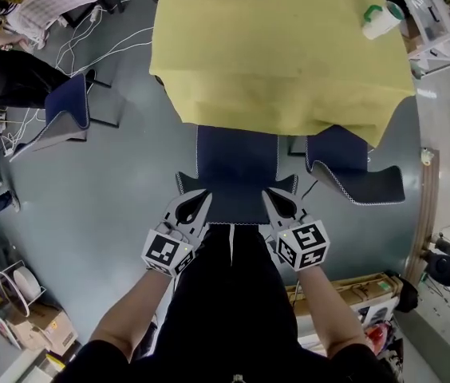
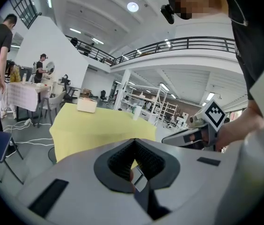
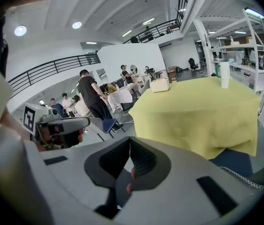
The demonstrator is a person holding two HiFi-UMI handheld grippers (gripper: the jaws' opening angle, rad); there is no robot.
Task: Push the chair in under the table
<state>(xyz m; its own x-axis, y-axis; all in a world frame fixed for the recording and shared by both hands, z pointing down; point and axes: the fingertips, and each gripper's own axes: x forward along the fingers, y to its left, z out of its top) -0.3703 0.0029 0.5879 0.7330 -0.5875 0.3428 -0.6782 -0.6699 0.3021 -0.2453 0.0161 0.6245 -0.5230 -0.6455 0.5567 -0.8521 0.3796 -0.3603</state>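
Blue chair (image 1: 237, 170) in middle, seat partly under yellow tabletop (image 1: 281, 54), back sticking out. Left hand-held gripper (image 1: 199, 203) and right hand-held gripper (image 1: 276, 202) both pressed together, holding nothing, by chair back, one each side. Best way: push both evenly, straight ahead, slow, so chair not twist or bump other chair (image 1: 353, 170).

Pale yellow tablecloth (image 1: 281, 54). Navy blue chair (image 1: 237, 170), white-stitched along its edge, on a grey-blue floor (image 1: 121, 206). Same navy on the left chair (image 1: 69, 106) and the right chair (image 1: 353, 170). Light grey left gripper (image 1: 201, 198) and right gripper (image 1: 271, 199), black-padded, with black-and-white square markers on the cubes. White cup (image 1: 378, 22), green-trimmed. Black clothing (image 1: 225, 309) on the person.
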